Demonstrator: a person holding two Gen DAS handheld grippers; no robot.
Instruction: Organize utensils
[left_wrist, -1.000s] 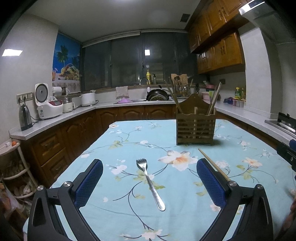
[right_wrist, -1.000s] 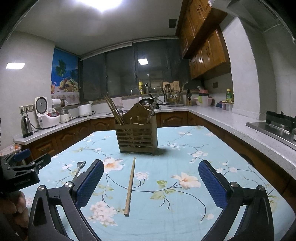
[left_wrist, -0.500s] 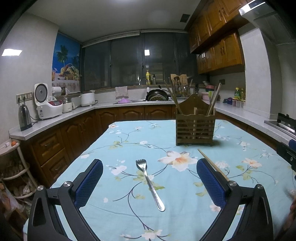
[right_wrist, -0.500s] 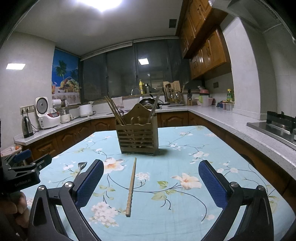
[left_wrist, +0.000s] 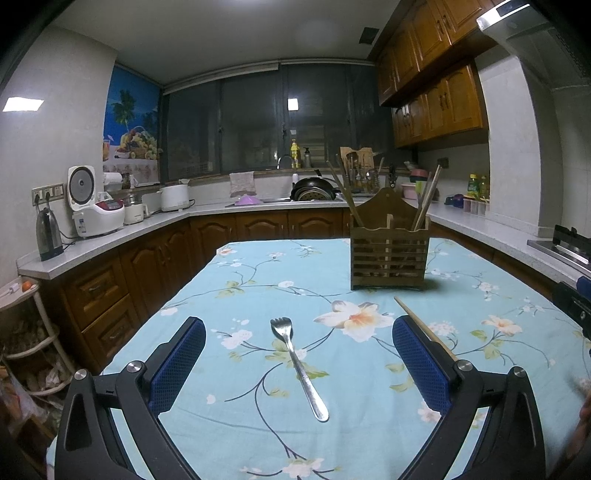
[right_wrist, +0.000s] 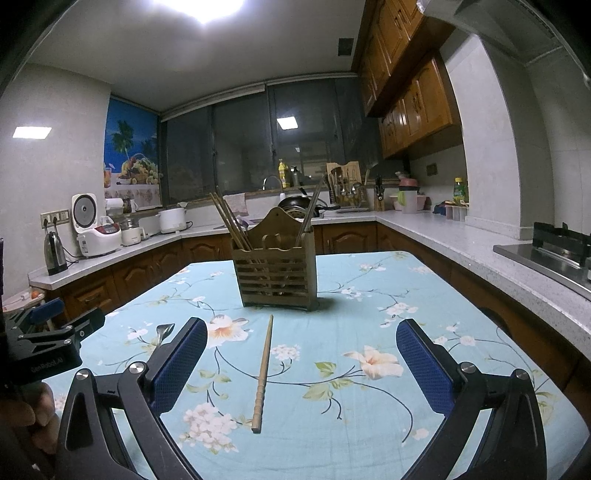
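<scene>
Almost nothing has changed over the last second: both views match the earlier ones, apart from a slight drift in the right wrist view, so no pickup has begun.

In the left wrist view the left gripper hovers with jaws spread wide and empty, the metal fork lying between them at lower centre on the floral tabletop. To its right, the wooden utensil holder stands right of centre with chopsticks already in it.

In the right wrist view the right gripper is likewise released and empty, with the loose wooden chopstick lying lengthwise between its jaws, pointing toward the holder. Fork and chopstick both appear still to be stowed.
</scene>
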